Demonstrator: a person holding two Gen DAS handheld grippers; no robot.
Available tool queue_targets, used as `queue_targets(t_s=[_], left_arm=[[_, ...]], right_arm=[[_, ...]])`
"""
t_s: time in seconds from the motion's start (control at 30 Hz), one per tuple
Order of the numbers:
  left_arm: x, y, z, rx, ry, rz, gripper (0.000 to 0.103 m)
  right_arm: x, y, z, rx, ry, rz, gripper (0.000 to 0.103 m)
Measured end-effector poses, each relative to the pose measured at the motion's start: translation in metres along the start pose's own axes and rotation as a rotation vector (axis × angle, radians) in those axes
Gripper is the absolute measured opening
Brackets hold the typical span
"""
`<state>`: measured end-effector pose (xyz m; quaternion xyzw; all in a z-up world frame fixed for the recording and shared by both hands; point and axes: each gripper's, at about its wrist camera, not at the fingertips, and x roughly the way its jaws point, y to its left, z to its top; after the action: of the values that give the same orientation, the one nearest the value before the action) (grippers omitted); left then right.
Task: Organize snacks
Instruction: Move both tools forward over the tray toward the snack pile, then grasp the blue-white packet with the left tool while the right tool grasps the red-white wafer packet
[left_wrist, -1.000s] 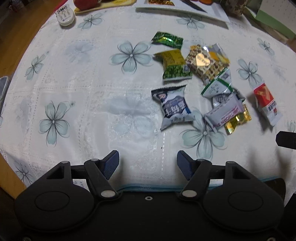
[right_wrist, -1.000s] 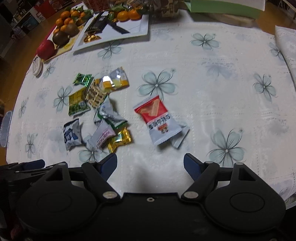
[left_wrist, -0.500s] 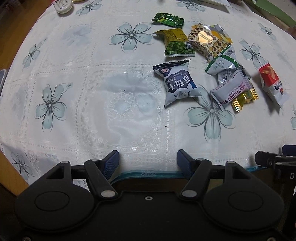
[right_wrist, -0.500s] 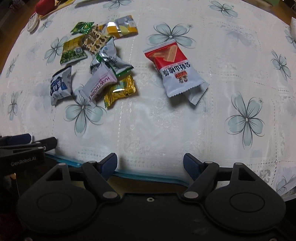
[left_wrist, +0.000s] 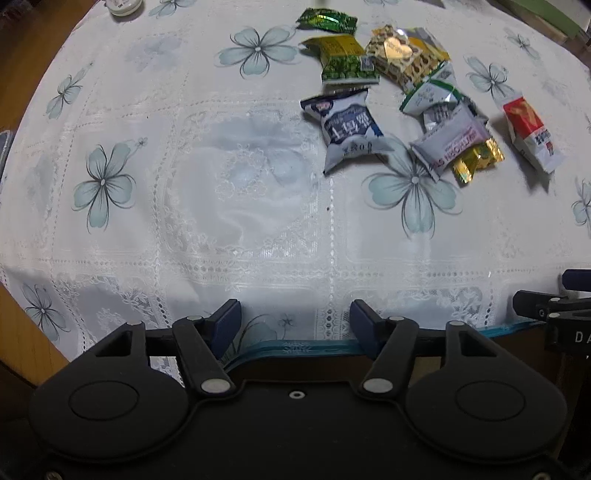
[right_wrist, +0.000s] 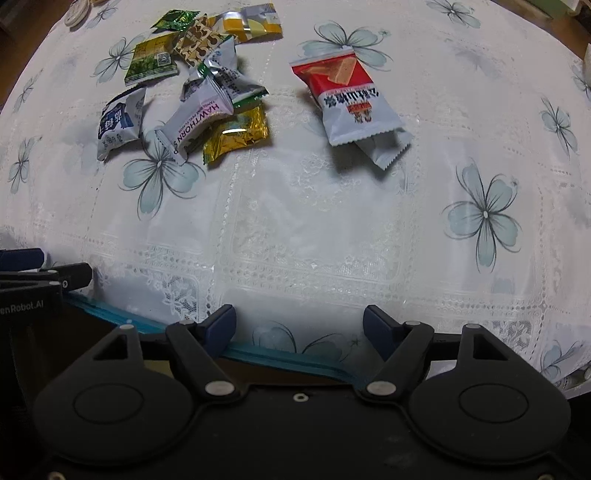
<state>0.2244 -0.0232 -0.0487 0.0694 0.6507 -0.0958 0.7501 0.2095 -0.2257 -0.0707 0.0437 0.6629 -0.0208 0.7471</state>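
Sorting not begun: foil-wrapped snack packets (left_wrist: 399, 99) lie scattered on the white floral-cloth bench (left_wrist: 221, 184). Left tool (left_wrist: 295, 321) and right tool (right_wrist: 299, 326) are closing, unclenched, nothing between their jaws.

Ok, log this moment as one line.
left hand-held gripper: closing, nothing between | right hand-held gripper: closing, nothing between | both near table edge | snack packets: loose on tablecloth, untouched
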Motion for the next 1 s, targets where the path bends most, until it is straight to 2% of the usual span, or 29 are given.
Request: queue_targets(t_s=[0.17, 0.33, 0.43, 0.53, 0.73, 1.0], left_arm=[[-0.02, 0.012, 0.028, -0.081, -0.067, -0.034, 0.066], [-0.026, 0.004, 0.072, -0.115, -0.083, -0.059, 0.066], [-0.021, -0.008, 0.095, -0.11, -0.091, -0.079, 0.067], [-0.01, -0.017, 0.11, -0.092, -0.102, -0.084, 0.067], [0.004, -0.02, 0.12, -0.123, -0.078, -0.109, 0.067], [0.021, -0.018, 0.126, -0.171, -0.018, -0.086, 0.067]], right_arm=[[-0.036, -0.023, 0.041, 0.077, -0.132, -0.002, 0.076], [-0.05, -0.043, 0.086, 0.141, -0.178, -0.003, 0.078], [-0.042, -0.041, 0.104, 0.124, -0.191, -0.058, 0.078], [-0.031, -0.041, 0.112, 0.107, -0.186, -0.095, 0.078], [-0.006, -0.041, 0.123, 0.105, -0.13, -0.085, 0.078], [0.003, -0.042, 0.129, 0.101, -0.098, -0.062, 0.078]])
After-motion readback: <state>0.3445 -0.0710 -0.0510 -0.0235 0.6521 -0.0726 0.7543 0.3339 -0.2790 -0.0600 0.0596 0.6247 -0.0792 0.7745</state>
